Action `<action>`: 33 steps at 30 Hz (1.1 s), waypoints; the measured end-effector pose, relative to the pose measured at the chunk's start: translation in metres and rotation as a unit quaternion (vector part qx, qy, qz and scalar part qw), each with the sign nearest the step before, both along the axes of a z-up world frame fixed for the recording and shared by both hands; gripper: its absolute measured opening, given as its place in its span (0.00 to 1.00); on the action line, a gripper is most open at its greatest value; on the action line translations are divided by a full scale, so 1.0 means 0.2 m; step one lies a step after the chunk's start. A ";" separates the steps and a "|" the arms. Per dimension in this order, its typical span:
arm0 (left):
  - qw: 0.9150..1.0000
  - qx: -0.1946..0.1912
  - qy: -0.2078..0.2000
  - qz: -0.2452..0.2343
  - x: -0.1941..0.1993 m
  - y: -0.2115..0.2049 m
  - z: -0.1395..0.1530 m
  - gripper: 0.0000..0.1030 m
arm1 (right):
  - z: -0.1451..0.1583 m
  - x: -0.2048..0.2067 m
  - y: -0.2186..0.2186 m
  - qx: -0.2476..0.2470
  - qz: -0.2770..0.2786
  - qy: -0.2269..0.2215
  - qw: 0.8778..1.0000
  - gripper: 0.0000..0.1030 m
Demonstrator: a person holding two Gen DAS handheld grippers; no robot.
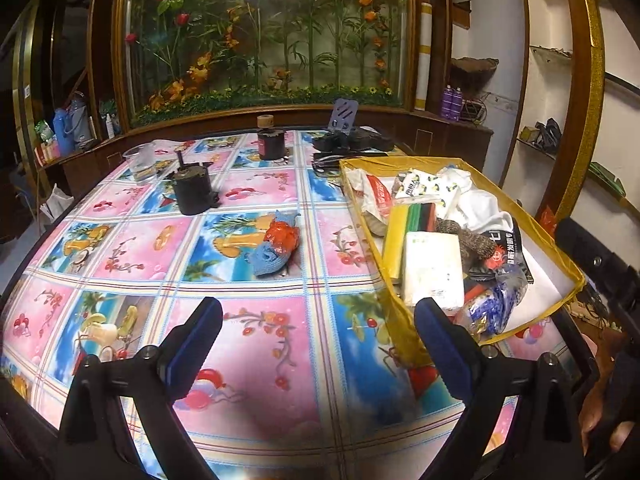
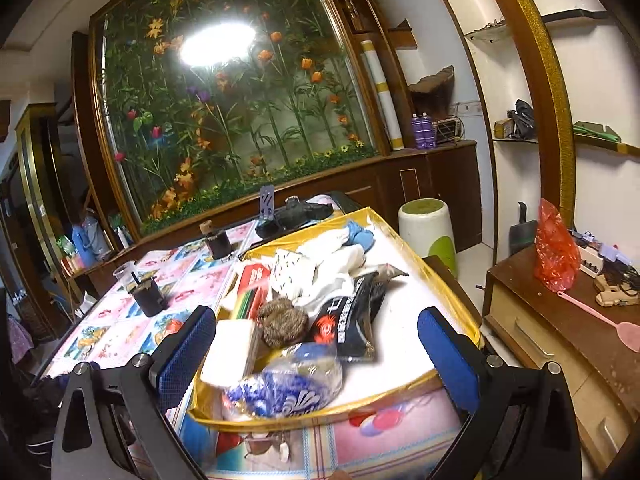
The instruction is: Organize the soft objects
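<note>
A blue and orange knitted soft toy lies on the flowered tablecloth, ahead of my left gripper, which is open with nothing between its fingers. To its right stands a yellow-rimmed storage box holding a white tissue pack, folded coloured cloths, white socks and a black packet. My right gripper hangs open over the box's near end, above a blue-and-white bag, a brown fuzzy ball and the black packet. It holds nothing.
Two black cylinders, a clear cup and dark gear stand on the far half of the table. Right of the table are a white-green stool and a wooden cabinet with a red bag.
</note>
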State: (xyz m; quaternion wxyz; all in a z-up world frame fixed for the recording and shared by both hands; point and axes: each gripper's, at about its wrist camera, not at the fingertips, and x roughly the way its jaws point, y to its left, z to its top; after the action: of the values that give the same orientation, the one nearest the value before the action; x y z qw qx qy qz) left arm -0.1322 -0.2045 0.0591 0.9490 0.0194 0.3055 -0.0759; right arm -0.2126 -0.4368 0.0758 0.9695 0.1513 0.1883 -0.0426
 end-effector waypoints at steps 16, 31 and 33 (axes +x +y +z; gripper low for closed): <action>0.999 0.037 0.005 -0.035 -0.14 0.07 -0.04 1.00 | -0.01 -0.10 0.11 -0.033 -0.015 0.018 0.999 0.99; 0.993 0.083 -0.002 -0.078 -0.25 -0.03 -0.05 1.00 | 0.04 -0.09 0.17 -0.039 -0.007 -0.015 0.999 0.99; 0.993 0.091 -0.002 -0.072 -0.25 -0.04 -0.06 1.00 | 0.03 -0.09 0.16 -0.035 -0.010 -0.014 0.999 0.99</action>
State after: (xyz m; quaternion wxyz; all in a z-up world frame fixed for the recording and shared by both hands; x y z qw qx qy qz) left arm -0.1815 -0.2121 0.0473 0.9360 0.1276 0.3069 -0.1160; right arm -0.2310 -0.4038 0.0828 0.9762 0.1195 0.1719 -0.0573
